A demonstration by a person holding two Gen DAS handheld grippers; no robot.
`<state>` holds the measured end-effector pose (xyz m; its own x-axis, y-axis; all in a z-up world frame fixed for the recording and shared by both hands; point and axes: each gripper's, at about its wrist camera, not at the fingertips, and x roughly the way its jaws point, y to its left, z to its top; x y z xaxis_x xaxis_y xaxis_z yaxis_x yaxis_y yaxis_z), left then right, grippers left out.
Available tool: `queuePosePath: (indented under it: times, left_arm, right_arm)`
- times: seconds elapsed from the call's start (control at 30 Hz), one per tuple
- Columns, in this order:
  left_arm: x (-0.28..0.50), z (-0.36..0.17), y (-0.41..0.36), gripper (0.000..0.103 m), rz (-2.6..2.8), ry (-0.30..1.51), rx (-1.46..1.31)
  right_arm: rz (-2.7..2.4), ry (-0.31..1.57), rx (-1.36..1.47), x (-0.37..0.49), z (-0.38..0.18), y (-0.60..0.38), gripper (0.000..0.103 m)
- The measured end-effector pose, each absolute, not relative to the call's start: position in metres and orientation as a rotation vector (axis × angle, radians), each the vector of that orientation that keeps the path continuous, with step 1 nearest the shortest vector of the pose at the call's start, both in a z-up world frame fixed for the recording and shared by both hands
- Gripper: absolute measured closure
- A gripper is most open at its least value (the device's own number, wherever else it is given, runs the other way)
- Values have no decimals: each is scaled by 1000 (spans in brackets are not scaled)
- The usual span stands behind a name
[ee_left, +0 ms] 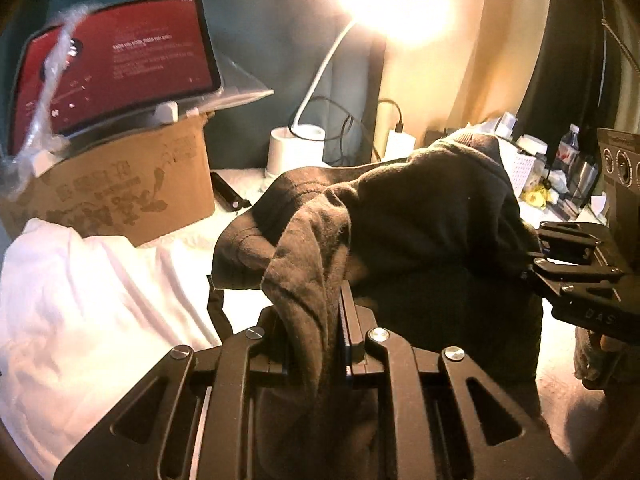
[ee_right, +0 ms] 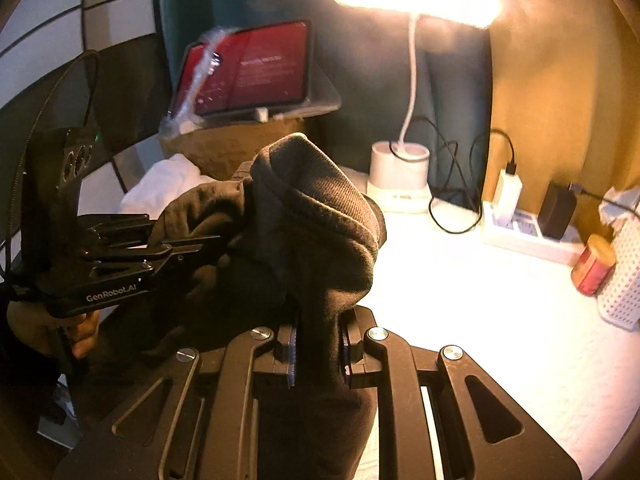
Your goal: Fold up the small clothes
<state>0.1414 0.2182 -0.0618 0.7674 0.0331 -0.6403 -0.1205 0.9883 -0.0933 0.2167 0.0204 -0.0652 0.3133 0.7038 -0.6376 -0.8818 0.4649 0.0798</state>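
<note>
A dark brown-black garment (ee_left: pixel 420 220) hangs bunched between both grippers above the white table top (ee_right: pixel 480 300). My left gripper (ee_left: pixel 316 320) is shut on a fold of the cloth, which drapes down over its jaws. In the right wrist view the right gripper (ee_right: pixel 316 344) is shut on a thick ribbed edge of the same garment (ee_right: pixel 320 216). The right gripper (ee_left: pixel 528 268) also shows at the right edge of the left wrist view, clamped on the cloth. The left gripper (ee_right: pixel 224 248), held by a hand, enters the right wrist view from the left.
A white garment (ee_left: pixel 80 300) lies on the left. Behind it a cardboard box (ee_left: pixel 120 192) carries a tablet (ee_left: pixel 116 68) with a red screen. A lit desk lamp (ee_right: pixel 400 176), cables, a power strip (ee_right: pixel 528 232), a red can (ee_right: pixel 592 268) and a white perforated basket (ee_right: pixel 624 280) stand at the back and right.
</note>
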Motion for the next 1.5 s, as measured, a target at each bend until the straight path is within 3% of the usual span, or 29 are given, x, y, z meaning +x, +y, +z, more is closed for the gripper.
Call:
queuePosePath:
  times: [0.53,0.67,0.73,0.87,1.0,1.13,1.27,1.5]
  left_arm:
    - [183,-111,231,87,88,848,-161]
    - [185,-112,235,87,90,860,-173]
    - [188,-112,236,86,90,864,-175]
    - [196,-112,243,81,106,873,-183]
    - [204,-113,248,79,117,878,-177]
    - [208,-113,256,64,150,880,-197]
    - [208,-110,261,57,162,879,-215]
    - [200,-98,261,56,212,863,-204]
  right_arm:
    - [1008,919,-240,278,-138,30,86]
    - [1004,958,-181,290,-144,27,65]
    - [998,965,-150,294,-143,22,62]
    - [980,960,-114,303,-142,17,55]
    - [906,917,-102,313,-138,10,55]
    - [853,934,-112,322,-141,7,55]
    - [830,925,-143,320,-140,10,55]
    - [795,891,-186,313,-139,14,54]
